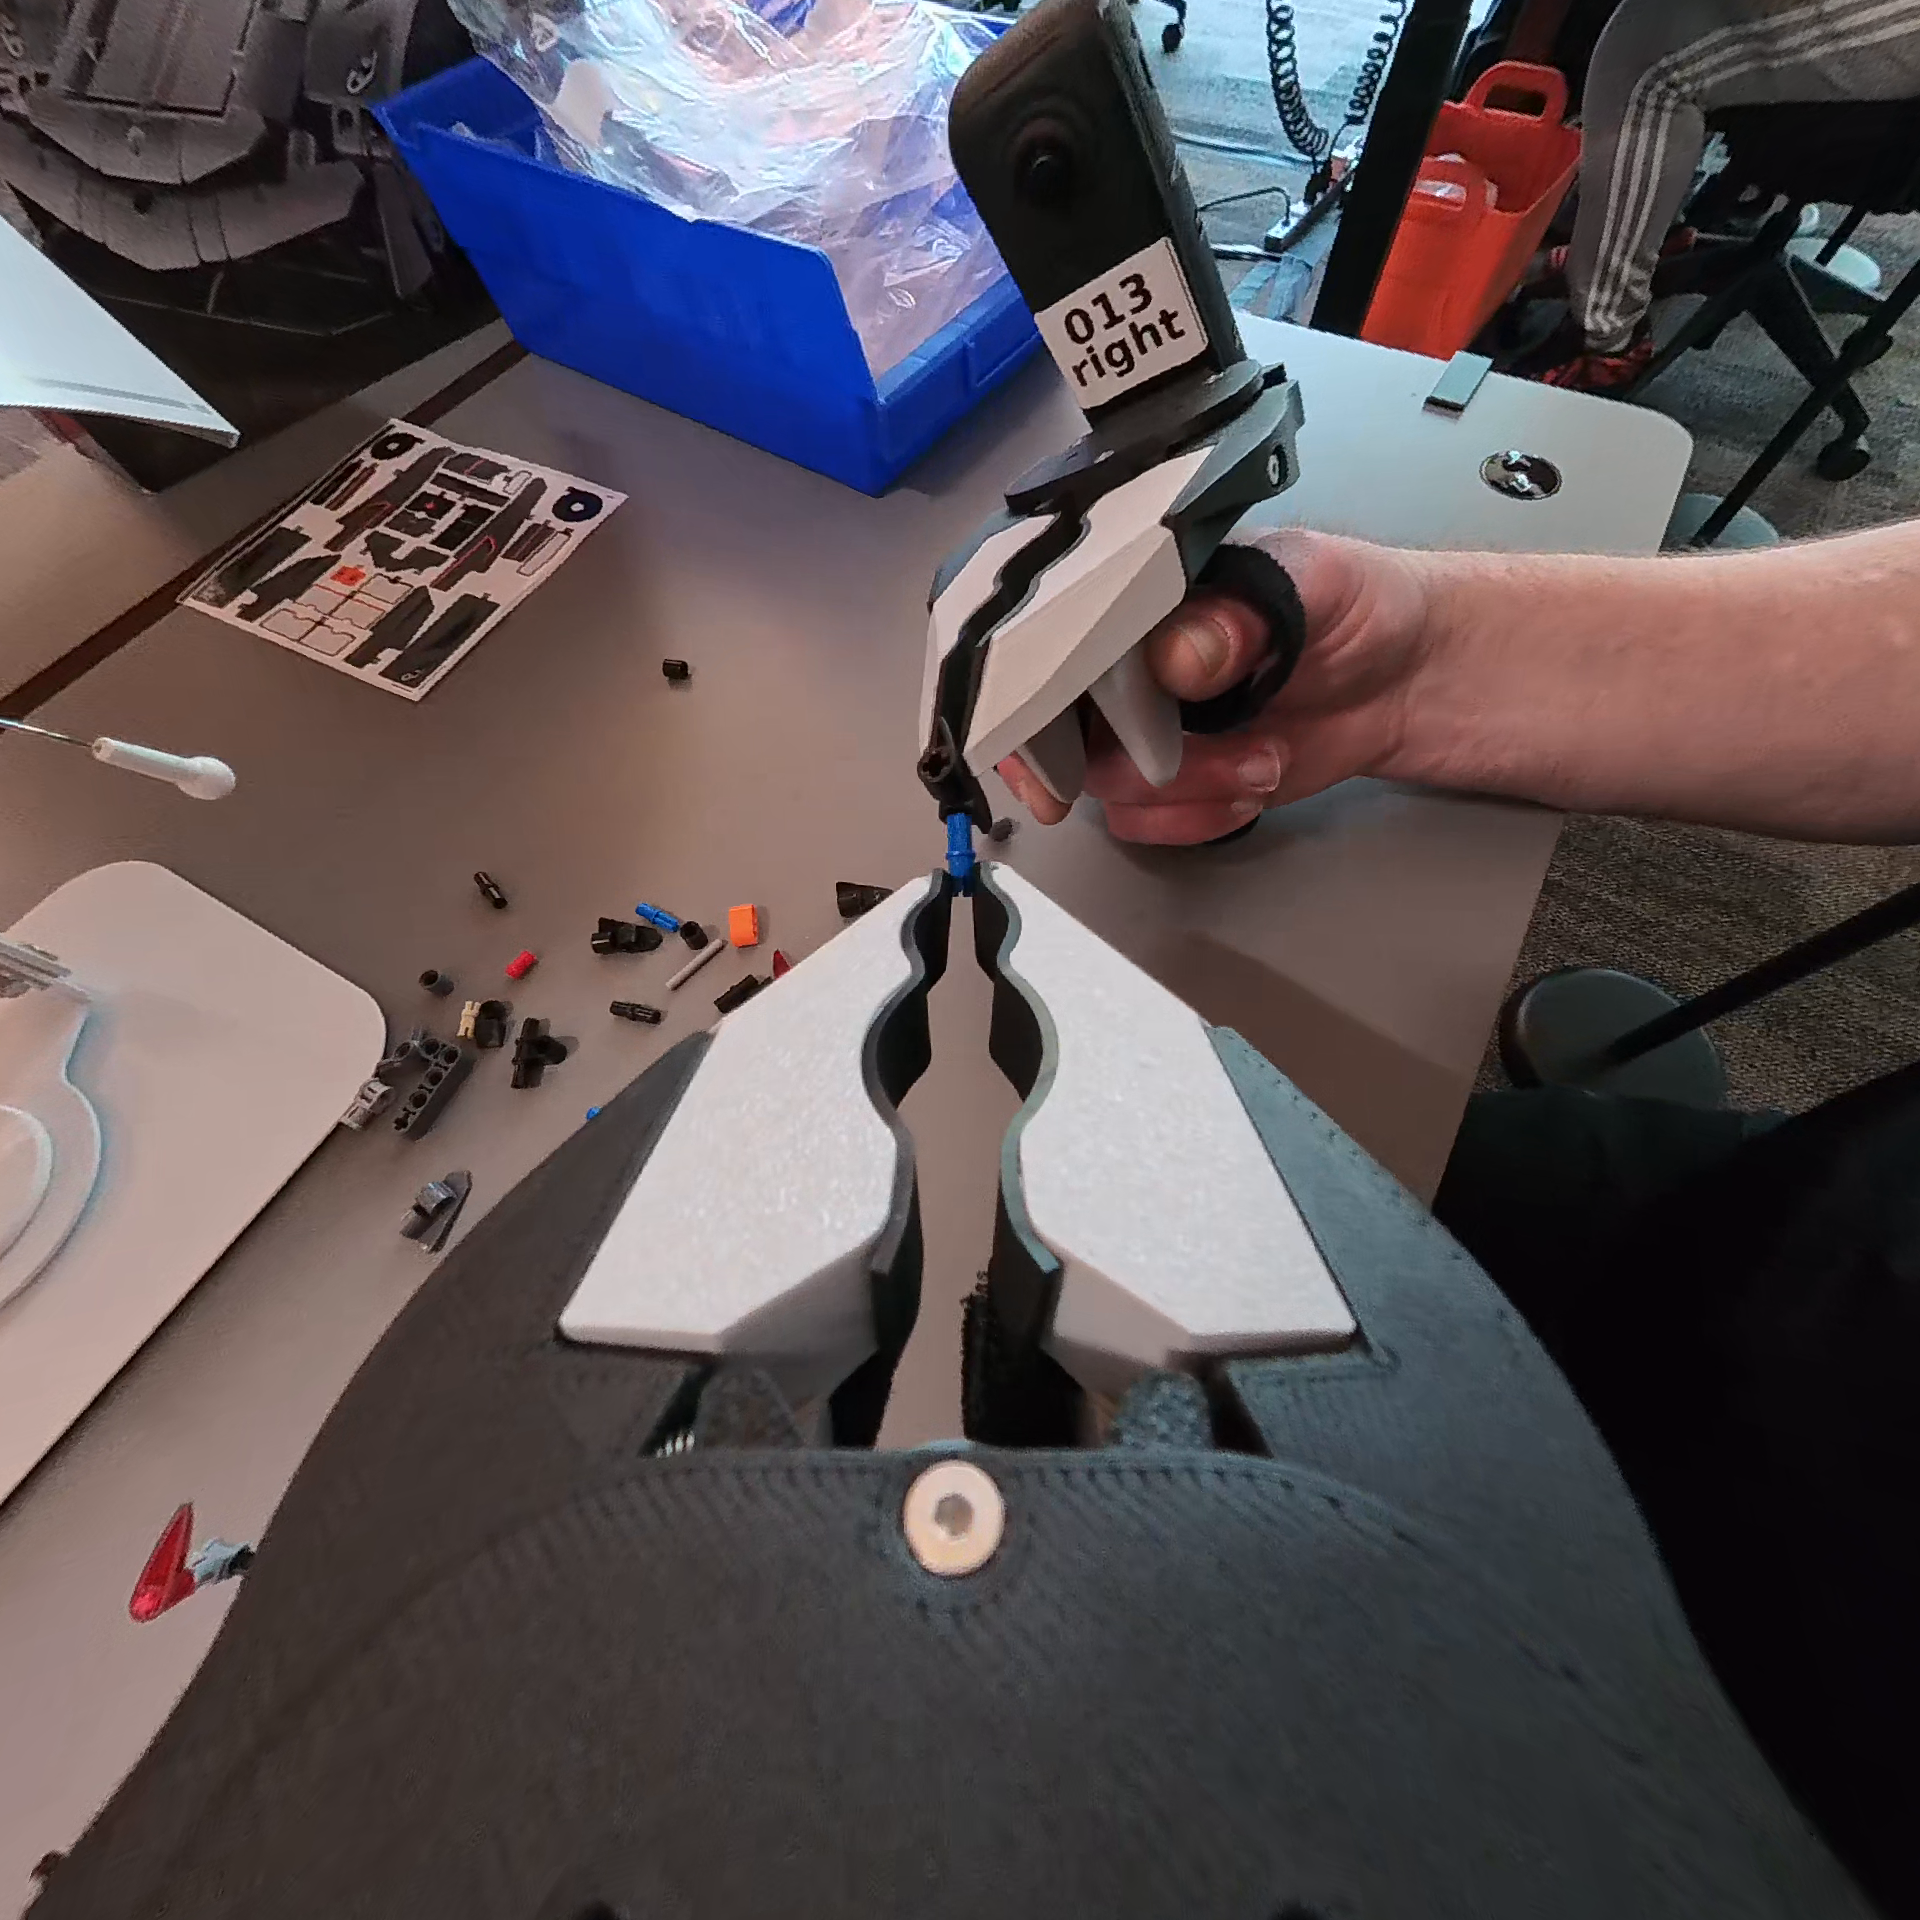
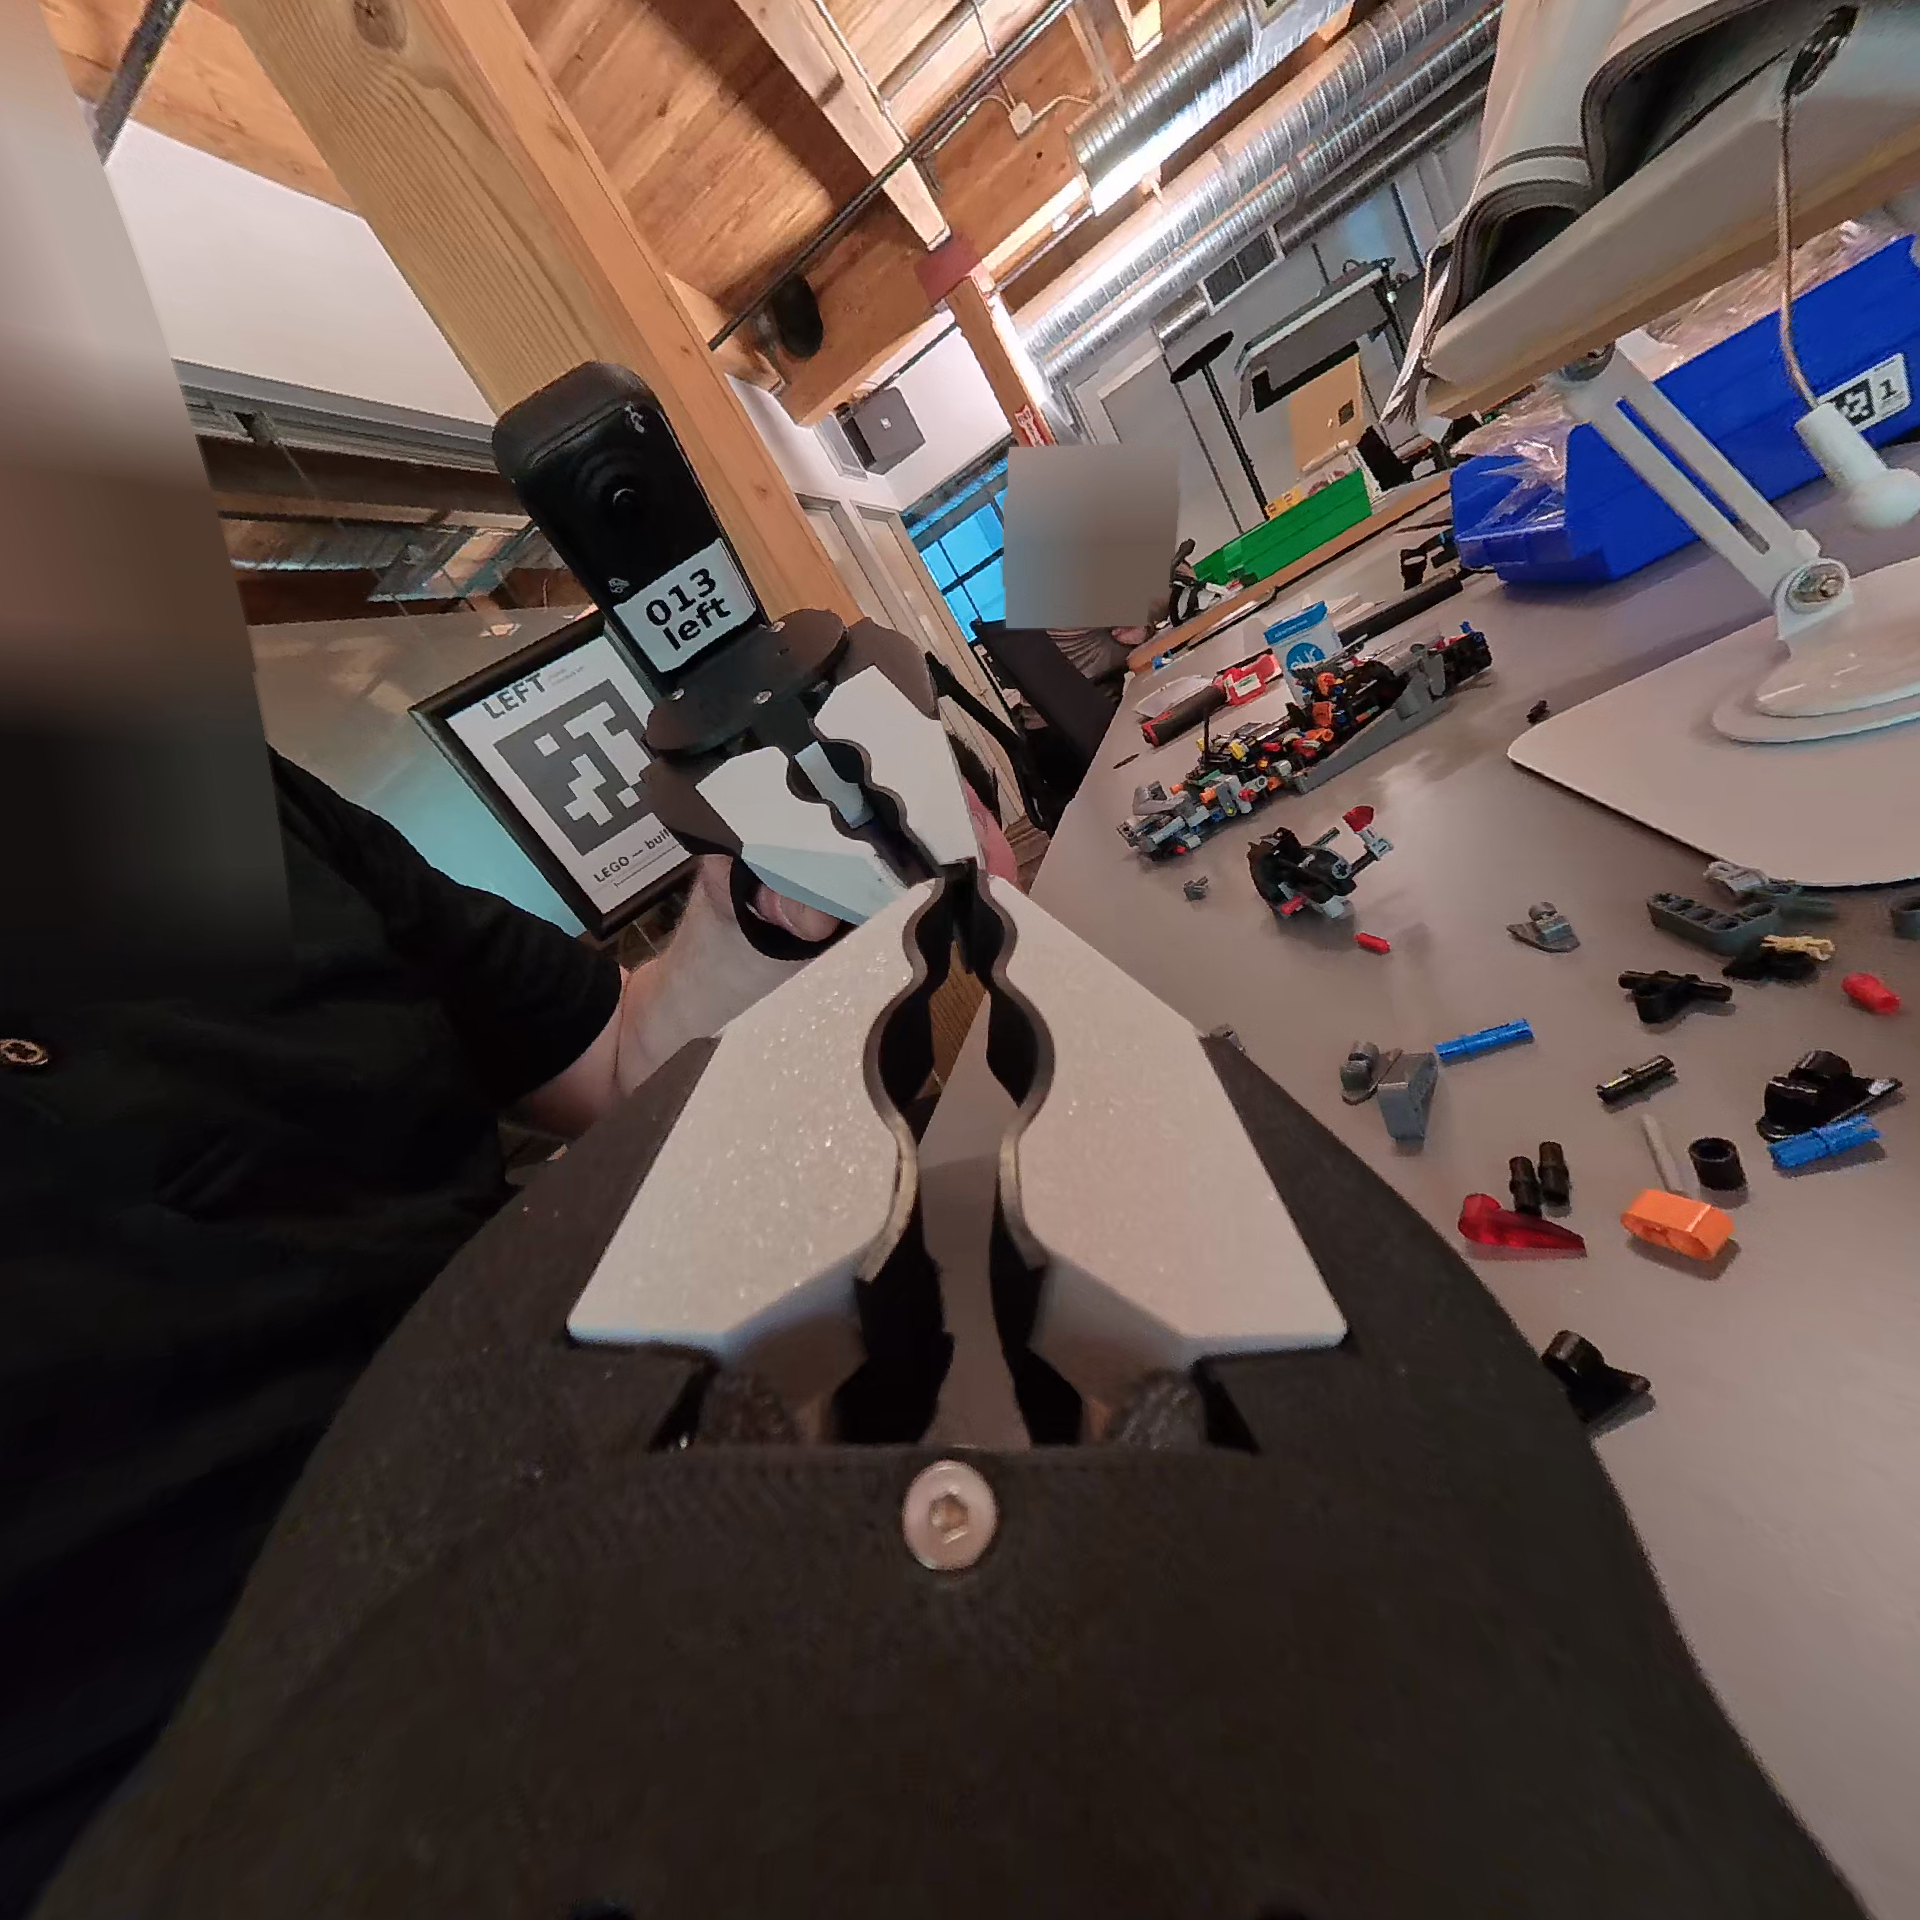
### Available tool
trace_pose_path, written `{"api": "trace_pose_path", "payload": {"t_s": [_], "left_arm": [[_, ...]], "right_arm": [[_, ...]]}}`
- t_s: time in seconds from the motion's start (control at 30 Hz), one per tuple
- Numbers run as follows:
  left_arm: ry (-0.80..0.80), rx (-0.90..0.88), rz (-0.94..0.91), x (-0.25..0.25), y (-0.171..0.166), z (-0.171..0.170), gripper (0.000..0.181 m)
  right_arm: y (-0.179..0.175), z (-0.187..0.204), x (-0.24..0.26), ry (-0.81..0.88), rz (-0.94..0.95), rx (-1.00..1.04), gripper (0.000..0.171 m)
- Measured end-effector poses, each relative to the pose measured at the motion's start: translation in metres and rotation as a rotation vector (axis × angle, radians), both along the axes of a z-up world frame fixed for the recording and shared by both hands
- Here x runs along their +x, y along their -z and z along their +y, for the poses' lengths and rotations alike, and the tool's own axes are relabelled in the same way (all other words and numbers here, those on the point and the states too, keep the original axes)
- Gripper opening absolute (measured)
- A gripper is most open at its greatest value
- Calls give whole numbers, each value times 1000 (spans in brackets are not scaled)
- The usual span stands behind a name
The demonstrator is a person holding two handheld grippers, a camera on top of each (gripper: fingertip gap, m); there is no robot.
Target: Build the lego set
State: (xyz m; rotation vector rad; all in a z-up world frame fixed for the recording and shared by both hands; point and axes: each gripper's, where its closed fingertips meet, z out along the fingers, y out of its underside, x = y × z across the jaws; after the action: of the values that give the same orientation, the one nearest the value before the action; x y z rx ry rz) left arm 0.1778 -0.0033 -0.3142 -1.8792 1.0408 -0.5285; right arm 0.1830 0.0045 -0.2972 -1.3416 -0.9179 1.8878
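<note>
In the left wrist view my left gripper is shut on a small blue pin that sticks out past its tips. The right gripper comes down from above, shut on a small black connector piece that meets the top of the blue pin. In the right wrist view my right gripper is shut on the black piece, tip to tip with the left gripper; the blue pin is hidden there. Both are held above the grey table.
Loose small lego parts lie left of the grippers. A sticker sheet and a blue bin with plastic bags are farther back. A partly built lego model and a white stand base show in the right wrist view. Left and right tips are no more than a few centimetres apart.
</note>
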Motion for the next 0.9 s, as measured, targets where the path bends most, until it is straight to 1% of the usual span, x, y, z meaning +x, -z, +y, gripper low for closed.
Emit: {"api": "trace_pose_path", "payload": {"t_s": [0.33,0.47,0.7,0.9], "left_arm": [[13,-27,23,0,2,0,2],[13,-15,77,-2,4,0,2],[-28,147,354,-10,16,11,3],[-40,242,410,-8,14,18,2]], "right_arm": [[0,-1,0,12,-13,37,0],[3,-1,-2,24,-40,61,0],[14,7,-7,43,-97,-4,0],[14,18,-4,55,-78,-77,0]]}}
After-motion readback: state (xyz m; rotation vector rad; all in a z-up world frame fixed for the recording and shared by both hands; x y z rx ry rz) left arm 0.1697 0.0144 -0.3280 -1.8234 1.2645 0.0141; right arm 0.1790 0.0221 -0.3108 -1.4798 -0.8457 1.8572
